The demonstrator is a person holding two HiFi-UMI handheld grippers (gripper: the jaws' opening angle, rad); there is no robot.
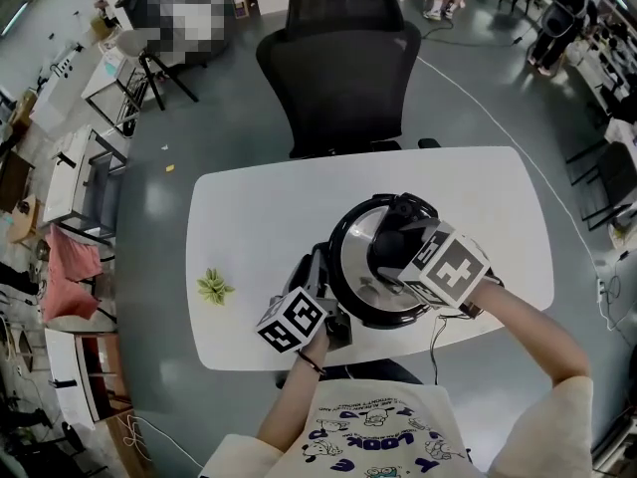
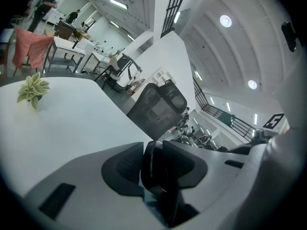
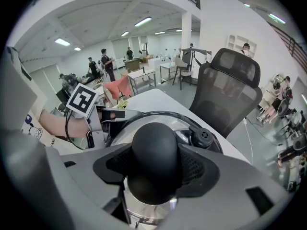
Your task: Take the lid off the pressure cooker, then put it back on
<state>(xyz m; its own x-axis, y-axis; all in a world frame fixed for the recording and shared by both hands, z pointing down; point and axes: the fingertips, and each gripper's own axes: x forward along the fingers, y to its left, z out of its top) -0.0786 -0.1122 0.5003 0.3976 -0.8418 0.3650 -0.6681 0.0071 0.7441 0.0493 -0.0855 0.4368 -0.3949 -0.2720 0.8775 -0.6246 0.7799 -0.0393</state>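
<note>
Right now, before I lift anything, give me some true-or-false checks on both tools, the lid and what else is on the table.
1. The right tool is closed on the lid's black knob. True.
2. The left tool is holding nothing. False: its jaws grip the cooker's black side handle.
3. The green plant sits on the lid. False: it lies on the table, apart from the cooker, on the left tool's side.
4. The lid is on the cooker. True.
5. A black office chair stands at the table's far side. True.
</note>
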